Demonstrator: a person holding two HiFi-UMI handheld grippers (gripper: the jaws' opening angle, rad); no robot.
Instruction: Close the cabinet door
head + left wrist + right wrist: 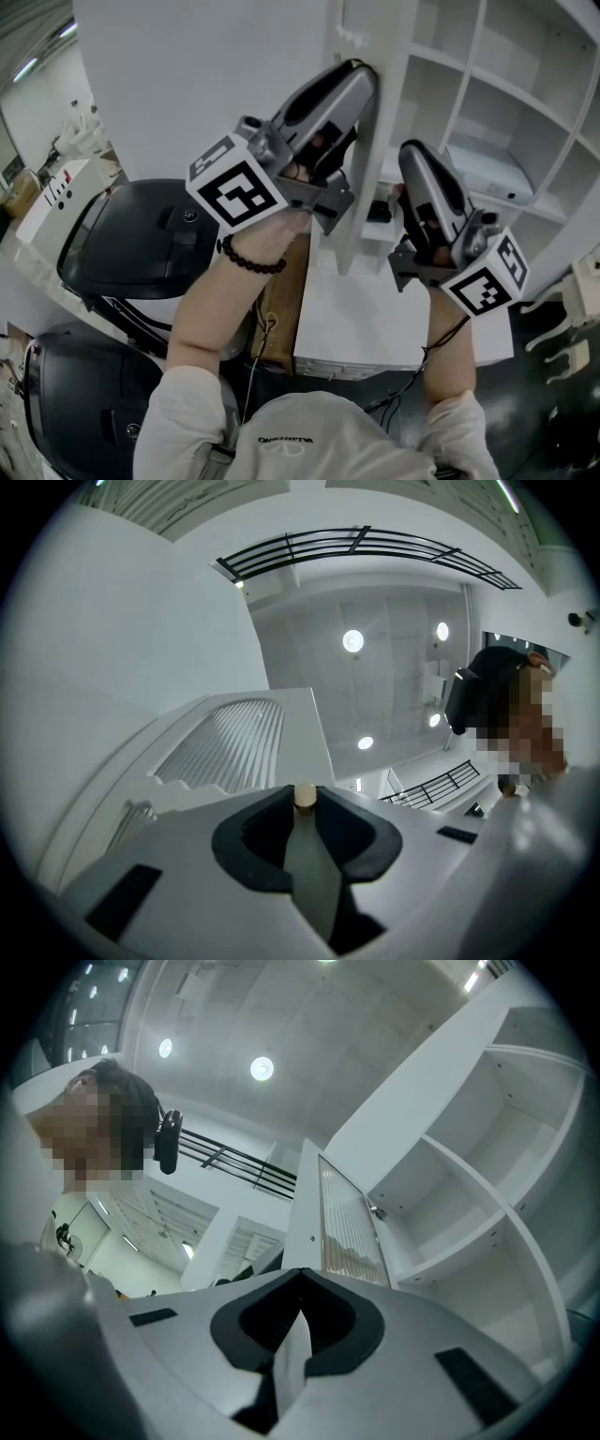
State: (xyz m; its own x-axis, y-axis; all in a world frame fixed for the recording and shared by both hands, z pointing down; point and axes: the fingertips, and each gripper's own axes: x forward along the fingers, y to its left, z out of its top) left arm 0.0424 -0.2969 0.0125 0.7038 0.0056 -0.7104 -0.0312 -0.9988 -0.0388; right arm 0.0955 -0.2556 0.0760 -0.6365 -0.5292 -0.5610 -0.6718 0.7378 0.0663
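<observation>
We see the cabinet door standing open. In the head view it's edge-on to us, sticking out from the white cabinet w/ its open compartments.

The left hand-held gripper is raised to the upper part of the door, on the side away from the shelves. The wrist behind it wears a dark bead bracelet. In the left gripper view this hand-held gripper has its jaws almost together, tips pinched on a small cream door knob. The door's ribbed panel in its white frame is just beyond, to the left.

The right hand-held gripper is on the other side of the door, in front of the shelves, near the door's edge. We can't tell from the head view if it touches. In the right gripper view its jaws are fully together, tips meeting, w/ nothing between them. Ahead of it the door shows the same ribbed panel, w/ a metal hinge joining it to the cabinet.

Other bits:
- A white box lies in one compartment to the right.
- A white desk sits below the door.
- Two black rounded casings are at the lower left.
- Round ceiling lights show above in the left gripper view.
</observation>
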